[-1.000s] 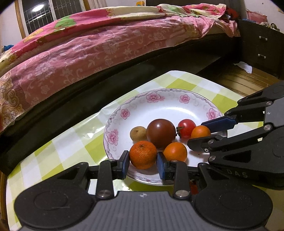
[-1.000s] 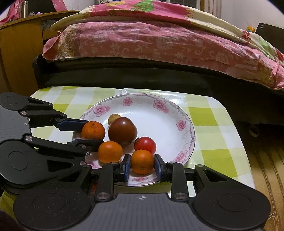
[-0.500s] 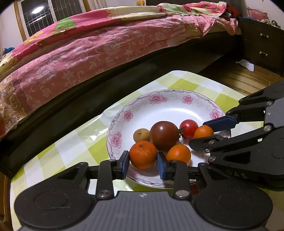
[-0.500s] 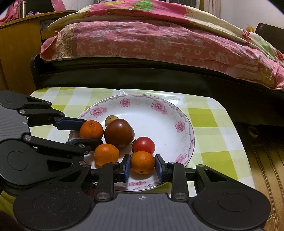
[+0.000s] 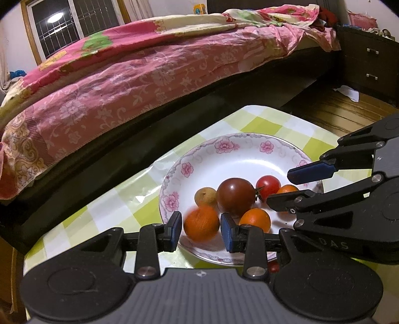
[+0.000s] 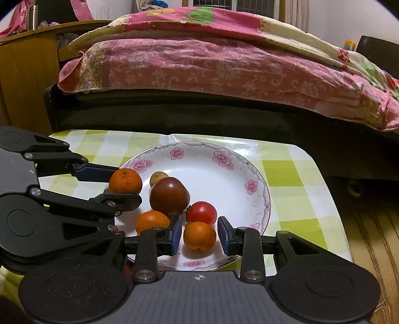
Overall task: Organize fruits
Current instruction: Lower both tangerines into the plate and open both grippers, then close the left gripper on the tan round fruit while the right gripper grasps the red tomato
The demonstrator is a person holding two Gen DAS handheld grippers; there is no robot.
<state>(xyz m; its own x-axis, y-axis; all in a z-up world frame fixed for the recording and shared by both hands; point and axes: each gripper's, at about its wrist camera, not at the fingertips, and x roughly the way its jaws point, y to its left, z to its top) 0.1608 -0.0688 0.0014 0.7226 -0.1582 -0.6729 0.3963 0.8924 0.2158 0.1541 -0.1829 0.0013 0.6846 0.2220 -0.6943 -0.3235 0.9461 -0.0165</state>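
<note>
Orange mandarin (image 5: 201,222), blurred between the now-spread left gripper (image 5: 200,228), is seen released near the plate's (image 5: 249,142) front rim; a second mandarin (image 6: 199,236) lies freed within the parted right gripper (image 6: 199,234). Placement judged complete.

1. A bed (image 5: 154,72) with a pink floral quilt (image 6: 224,64) filled the background.
2. A barred window (image 5: 74,22) reflected a ceiling lamp.
3. A dark drawer unit (image 5: 369,62) stood on the wooden floor (image 5: 331,109).
4. The counter (image 6: 294,174) had a green-checked cover.
</note>
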